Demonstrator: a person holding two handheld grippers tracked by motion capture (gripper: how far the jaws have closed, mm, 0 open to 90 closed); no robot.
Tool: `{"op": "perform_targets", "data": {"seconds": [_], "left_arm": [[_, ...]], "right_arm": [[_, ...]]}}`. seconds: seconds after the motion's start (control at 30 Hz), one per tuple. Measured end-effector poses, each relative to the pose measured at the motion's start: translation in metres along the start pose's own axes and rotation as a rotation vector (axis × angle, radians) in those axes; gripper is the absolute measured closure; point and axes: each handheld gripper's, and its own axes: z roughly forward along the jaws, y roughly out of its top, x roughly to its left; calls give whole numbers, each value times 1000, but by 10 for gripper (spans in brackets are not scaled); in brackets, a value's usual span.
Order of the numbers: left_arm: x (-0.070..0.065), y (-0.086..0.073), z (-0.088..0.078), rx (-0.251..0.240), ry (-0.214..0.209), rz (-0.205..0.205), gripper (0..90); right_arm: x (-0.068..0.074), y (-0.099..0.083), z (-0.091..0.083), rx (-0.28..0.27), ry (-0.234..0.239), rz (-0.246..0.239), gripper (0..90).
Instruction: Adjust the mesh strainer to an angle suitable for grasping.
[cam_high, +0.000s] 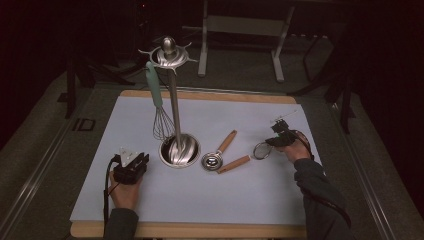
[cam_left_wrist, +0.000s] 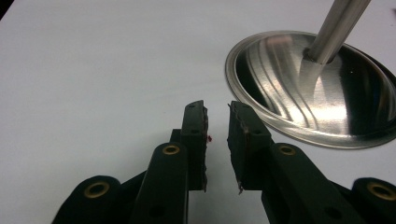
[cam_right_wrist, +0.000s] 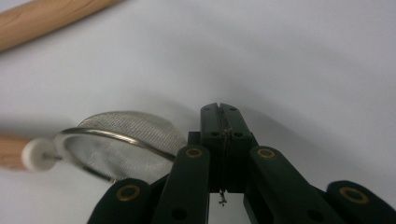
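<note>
High view: the white mat (cam_high: 225, 200) covered a wooden board (cam_high: 200, 231). The utensil stand (cam_high: 173, 100) stood left of the surface's middle, and a whisk (cam_high: 160, 122) hung from one of its top hooks, so we judged the hooks were where the loose tools belonged. A metal scoop (cam_high: 212, 161) lay just right of the stand's base. The strainer (cam_high: 261, 150) lay toward the right edge, roughly midway between the near and far edges, with its wooden handle (cam_high: 235, 164) pointing at the scoop. The right gripper (cam_high: 270, 142) sat at the far side of the mesh bowl. The left gripper (cam_high: 142, 161) rested on the surface near the left edge, just beside the base, probably parked. Dark room, and the jaw tips were too small to read here.

Left gripper view: the left gripper (cam_left_wrist: 217, 121) had its jaws a little apart with nothing between them, only bare mat. The stand's base (cam_left_wrist: 280, 93) lay close at the upper right, with its pole cut off by the frame.

Right gripper view: the right gripper (cam_right_wrist: 220, 112) had its jaws pressed together with a thin wire pinched between the pads. We took it for the loop on the strainer (cam_right_wrist: 126, 133) rim, a sensible hold for lifting the tool handle-down toward a hook. The left jaw hid the spot where wire meets rim, so we couldn't be sure. The strainer handle (cam_right_wrist: 9, 151) ran off the left edge, and the scoop's handle (cam_right_wrist: 46, 18) was cut at the top left.
</note>
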Motion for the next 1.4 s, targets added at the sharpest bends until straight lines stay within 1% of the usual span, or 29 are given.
{"op": "perform_targets", "data": {"seconds": [0.17, 0.23, 0.3, 0.37, 0.57, 0.63, 0.7, 0.73, 0.8, 0.87, 1.1, 1.13, 1.17, 1.2, 1.23, 1.3, 1.4], "left_arm": [[0, 0, 0, 1, 2, 1, 766], [0, 0, 0, 2, 2, 2, 766], [0, 0, 0, 2, 2, 0, 766], [0, 0, 0, 3, 3, 1, 766], [0, 0, 0, 2, 2, 0, 766], [0, 0, 0, 0, 1, -1, 766], [0, 0, 0, 1, 1, -1, 766], [0, 0, 0, 1, 1, -1, 766], [0, 0, 0, 1, 1, -1, 766], [0, 0, 0, 1, 1, -1, 766], [0, 0, 0, 2, 1, 1, 766], [0, 0, 0, 3, 1, 2, 766], [0, 0, 0, 3, 1, 2, 766], [0, 0, 0, 3, 2, 1, 766], [0, 0, 0, 2, 1, 0, 766], [0, 0, 0, 2, 1, 0, 766], [0, 0, 0, 1, 0, -1, 766]], "right_arm": [[2, -14, -10, -14, 9, -10, 888], [2, -17, -13, -14, 8, -6, 883], [2, -20, -15, -17, 20, 5, 882], [3, -21, -16, -24, 15, 0, 866], [-1, -18, -10, -29, 22, 31, 839], [-4, -16, -8, -32, 36, 49, 835], [-5, -14, -5, -42, 41, 69, 834], [-6, -14, -5, -44, 42, 71, 835], [-8, -12, -4, -58, 28, 82, 843], [-11, -11, -4, -65, 40, 100, 846], [-18, -13, -6, -75, 41, 121, 849], [-20, -13, -7, -84, 39, 131, 850], [-22, -13, -6, -95, 48, 152, 854], [-23, -13, -6, -99, 68, 170, 854], [-24, -13, -4, -101, 81, 171, 858], [-22, -13, 0, -89, 75, 167, 861], [-18, -14, 5, -79, 86, 160, 862]]}}
